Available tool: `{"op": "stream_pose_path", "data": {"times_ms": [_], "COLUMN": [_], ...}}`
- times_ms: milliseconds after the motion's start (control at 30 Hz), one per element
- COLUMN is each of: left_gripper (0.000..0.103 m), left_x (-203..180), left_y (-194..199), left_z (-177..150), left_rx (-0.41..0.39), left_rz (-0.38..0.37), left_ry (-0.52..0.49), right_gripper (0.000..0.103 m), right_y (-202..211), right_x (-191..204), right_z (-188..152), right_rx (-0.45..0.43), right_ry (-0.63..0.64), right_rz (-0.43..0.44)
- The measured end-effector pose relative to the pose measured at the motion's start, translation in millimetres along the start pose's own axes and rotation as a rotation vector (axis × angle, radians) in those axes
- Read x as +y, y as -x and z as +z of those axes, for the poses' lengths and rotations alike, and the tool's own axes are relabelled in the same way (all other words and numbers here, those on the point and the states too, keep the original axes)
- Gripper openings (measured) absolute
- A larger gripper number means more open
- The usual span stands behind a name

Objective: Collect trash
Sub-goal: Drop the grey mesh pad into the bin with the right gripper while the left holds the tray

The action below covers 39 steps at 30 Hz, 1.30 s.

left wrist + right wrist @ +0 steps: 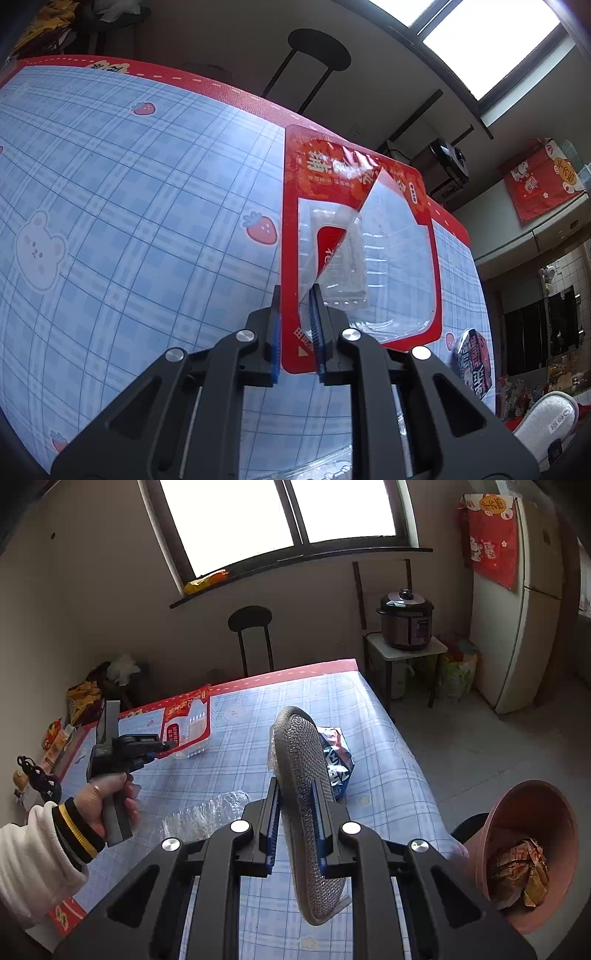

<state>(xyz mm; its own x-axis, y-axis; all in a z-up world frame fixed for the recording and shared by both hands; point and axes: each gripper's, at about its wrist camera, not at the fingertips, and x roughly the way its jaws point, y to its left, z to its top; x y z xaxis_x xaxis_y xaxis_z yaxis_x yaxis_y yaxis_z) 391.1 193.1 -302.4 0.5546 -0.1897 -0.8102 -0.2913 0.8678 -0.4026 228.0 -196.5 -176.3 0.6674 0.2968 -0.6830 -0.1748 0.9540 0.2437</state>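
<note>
My left gripper is shut on the corner of a red food package with a clear plastic tray, held up above the table; it also shows in the right wrist view with the left gripper. My right gripper is shut on a grey mesh shoe insole, held on edge above the table. A blue-and-white snack wrapper lies on the table behind the insole, also visible in the left wrist view. A pink bin with crumpled wrappers stands at the table's right.
The table has a blue checked cloth with a red border. A clear plastic wrap lies on it near my right gripper. A black stool stands behind the table. A rice cooker sits on a small stand, beside a fridge.
</note>
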Motion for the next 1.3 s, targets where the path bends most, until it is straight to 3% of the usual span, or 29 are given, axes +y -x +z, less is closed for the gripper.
{"op": "stream_pose_path", "data": {"times_ms": [300,633,933,1167,1300], "left_gripper": [0.017,0.017,0.017,0.017,0.017], "left_x": [5.1,-1.5,-33.6,-75.5,-98.2], "left_y": [69.6,184.0,266.4,289.4,293.0], "left_z": [-19.9,-56.0,-105.5,-130.2,-141.9], "left_rx": [-0.069,-0.186,-0.276,-0.302,-0.302], "left_rz": [0.059,0.036,-0.046,-0.083,-0.097], "left_ry": [-0.059,-0.108,-0.129,-0.173,-0.197], "right_gripper": [0.016,0.016,0.016,0.017,0.017], "right_y": [21.4,70.5,139.2,169.7,174.5], "right_x": [-5.1,-36.2,-120.0,-193.9,-224.6], "right_z": [-0.6,-1.9,3.9,11.5,12.1], "right_rx": [-0.029,-0.119,-0.244,-0.272,-0.270], "right_ry": [-0.008,-0.049,-0.121,-0.157,-0.178], "right_rz": [0.038,0.049,-0.093,-0.222,-0.255]}}
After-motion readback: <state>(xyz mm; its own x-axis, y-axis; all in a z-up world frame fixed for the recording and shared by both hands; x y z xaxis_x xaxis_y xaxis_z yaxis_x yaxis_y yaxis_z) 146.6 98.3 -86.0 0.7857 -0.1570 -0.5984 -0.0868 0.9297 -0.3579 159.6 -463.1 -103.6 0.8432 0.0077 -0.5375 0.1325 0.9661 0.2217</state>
